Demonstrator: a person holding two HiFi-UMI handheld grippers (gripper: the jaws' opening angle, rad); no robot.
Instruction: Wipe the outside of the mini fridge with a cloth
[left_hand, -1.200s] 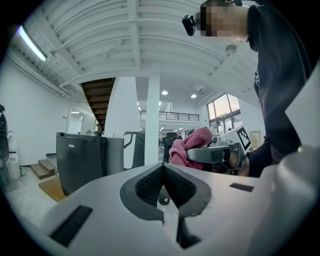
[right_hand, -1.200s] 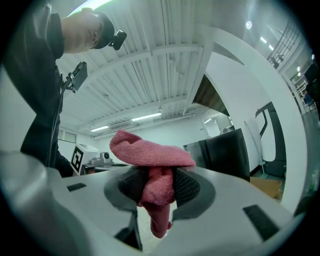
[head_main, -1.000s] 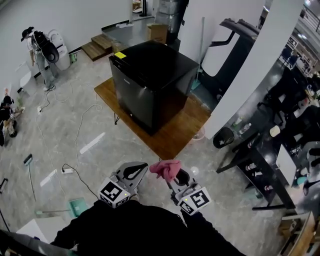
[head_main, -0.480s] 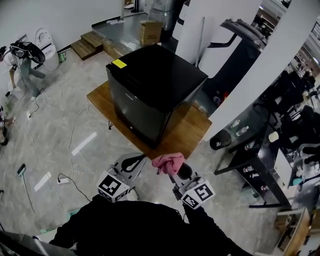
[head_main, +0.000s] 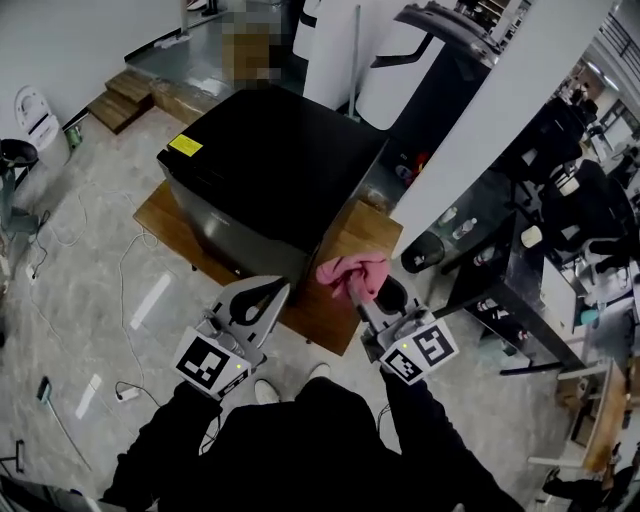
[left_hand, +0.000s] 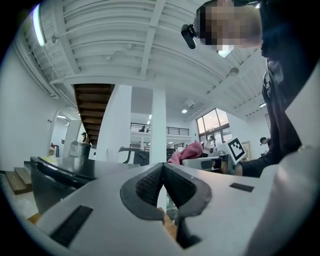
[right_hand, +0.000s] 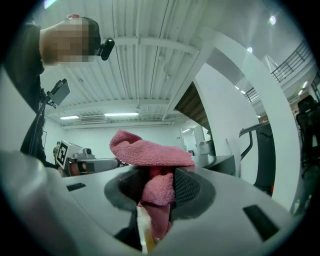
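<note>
Grey stone floor (head_main: 100, 260) spreads across the room in the head view, and a low wooden table (head_main: 365, 235) stands on it carrying the black boxy mini fridge (head_main: 270, 150), which has a small yellow sticker (head_main: 185, 145) on its top. The person in black sleeves stands at the table's near edge. The left gripper (head_main: 272, 288) points at the fridge's front face. The right gripper (head_main: 353, 287) beside it holds up a crumpled pink terry cloth (head_main: 352, 270) near the fridge's front corner. Whether the cloth touches the fridge cannot be told from up here.

From the left gripper view, the left gripper (left_hand: 162, 166) has its ribbed dark pads pressed tip to tip with nothing between them. The mini fridge (left_hand: 52, 177) sits low on the left. The pink cloth (left_hand: 186, 152) shows past the jaws beside a white column (left_hand: 158, 125).

From the right gripper view, the right gripper (right_hand: 160, 176) is clamped tight on the pink cloth (right_hand: 150, 151). A fold of it is pinched between the pads and the rest is bunched over the tips.
</note>
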